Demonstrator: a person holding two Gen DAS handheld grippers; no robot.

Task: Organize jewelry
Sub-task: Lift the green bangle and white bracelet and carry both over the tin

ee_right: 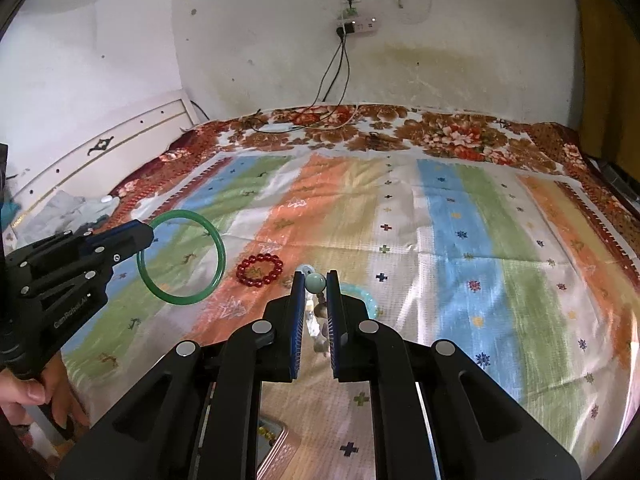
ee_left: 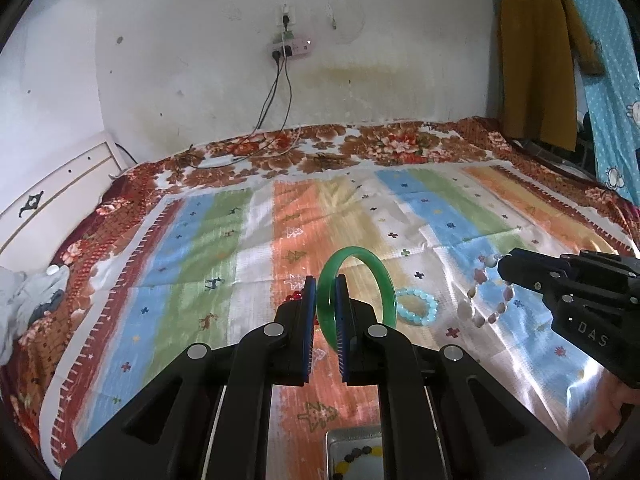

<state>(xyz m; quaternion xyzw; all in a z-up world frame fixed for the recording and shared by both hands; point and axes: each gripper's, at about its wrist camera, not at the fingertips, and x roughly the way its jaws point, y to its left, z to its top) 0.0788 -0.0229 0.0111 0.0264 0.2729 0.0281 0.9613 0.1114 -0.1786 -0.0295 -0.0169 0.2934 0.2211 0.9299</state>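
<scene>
The left gripper is clenched on a green bangle; the bangle stands on edge between the pads, one arc hidden behind the right pad, and it hangs clear of the bed; from the right wrist view the same bangle juts from the gripper tip as a full ring, its pinched part hidden.

The right gripper is clenched on a string of pale beads; one greenish bead sits between the pads, and the rest dangles below, blurred and half hidden by the fingers; from the left wrist view the string hangs as a loop of white and pink beads under the gripper tip, above the cloth.

On the striped cloth lies a red bead bracelet; in the left view only a few red beads peep out beside the left finger; a light blue bracelet lies flat just right of the bangle, and in the right view it is mostly covered by the finger, only an arc showing.

A tray at the bottom edge is cut off and screened by the gripper body; dark and yellow beads lie in it, too small to tell apart; a hand grips the left handle, partly out of frame.
</scene>
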